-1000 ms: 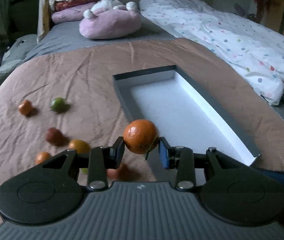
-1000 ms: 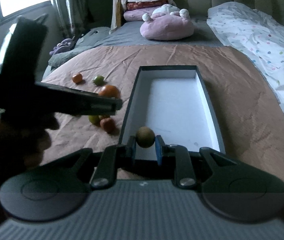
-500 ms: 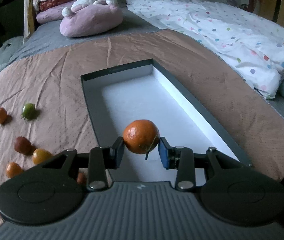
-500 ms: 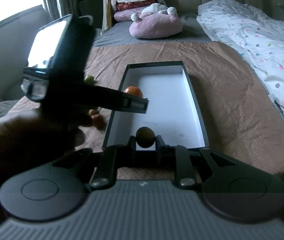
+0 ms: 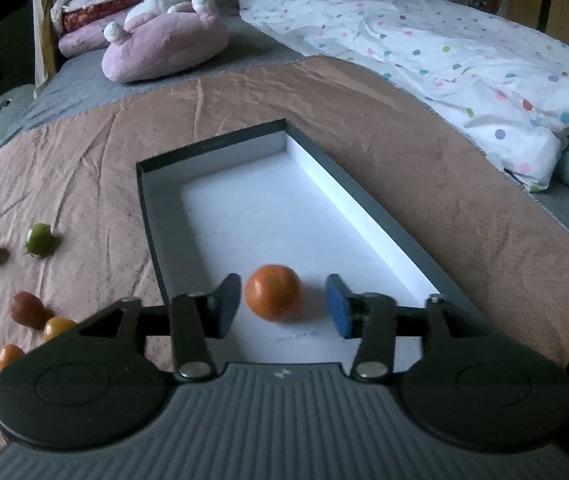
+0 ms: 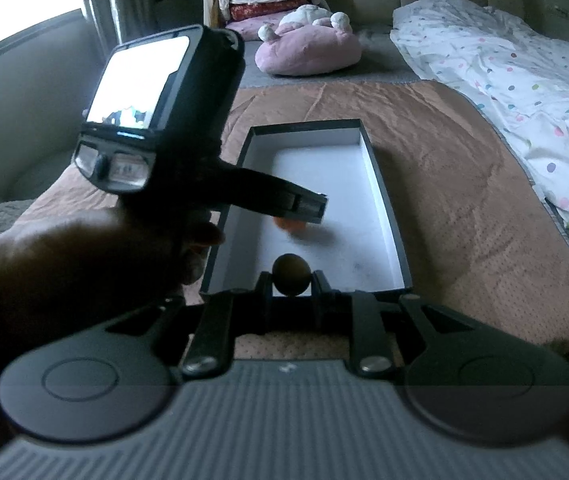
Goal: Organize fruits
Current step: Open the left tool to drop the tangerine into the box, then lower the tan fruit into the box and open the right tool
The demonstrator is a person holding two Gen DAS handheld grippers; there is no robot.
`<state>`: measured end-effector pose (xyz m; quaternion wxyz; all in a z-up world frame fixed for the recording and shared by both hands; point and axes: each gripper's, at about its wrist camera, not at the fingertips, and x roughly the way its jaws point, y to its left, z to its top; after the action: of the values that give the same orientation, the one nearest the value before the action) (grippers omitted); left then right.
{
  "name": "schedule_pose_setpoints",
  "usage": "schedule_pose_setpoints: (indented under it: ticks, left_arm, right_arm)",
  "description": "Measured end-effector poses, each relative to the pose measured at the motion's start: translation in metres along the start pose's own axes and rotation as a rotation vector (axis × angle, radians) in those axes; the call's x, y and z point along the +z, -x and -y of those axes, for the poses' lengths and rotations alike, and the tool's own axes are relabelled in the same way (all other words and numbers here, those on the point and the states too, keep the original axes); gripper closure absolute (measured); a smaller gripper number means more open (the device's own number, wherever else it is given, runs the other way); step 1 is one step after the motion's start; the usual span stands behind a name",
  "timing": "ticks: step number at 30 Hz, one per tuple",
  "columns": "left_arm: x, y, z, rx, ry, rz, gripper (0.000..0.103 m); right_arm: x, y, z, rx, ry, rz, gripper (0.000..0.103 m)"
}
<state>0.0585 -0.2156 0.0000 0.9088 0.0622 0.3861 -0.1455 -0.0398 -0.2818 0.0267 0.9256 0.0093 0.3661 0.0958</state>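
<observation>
Left wrist view: the left tongs (image 5: 282, 306) have just been spreading, and the orange (image 5: 273, 298) sits free between them on the box (image 5: 152, 216) floor. Lift straight out, clear of the wall at 9 o'clock. The right tongs (image 6: 291, 282) pinch a brown fruit (image 6: 291, 275) above the near rim, with open floor toward 12 o'clock.

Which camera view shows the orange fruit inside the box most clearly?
The left wrist view: the orange fruit lies whole and unhidden in the box. In the right wrist view the left gripper covers most of it.
</observation>
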Motion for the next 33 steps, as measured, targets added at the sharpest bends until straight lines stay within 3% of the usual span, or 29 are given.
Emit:
schedule_pose_setpoints:
  ticks: [8, 33]
  left_arm:
    - [0.001, 0.025, -0.002, 0.028, -0.01, 0.035, 0.034]
    - [-0.057, 0.11, -0.076, 0.112, 0.118, 0.042, 0.032]
  right_arm:
    - [0.002, -0.002, 0.0, -0.007, -0.005, 0.008, 0.08]
    - [0.023, -0.033, -0.004, -0.006, -0.007, 0.021, 0.079]
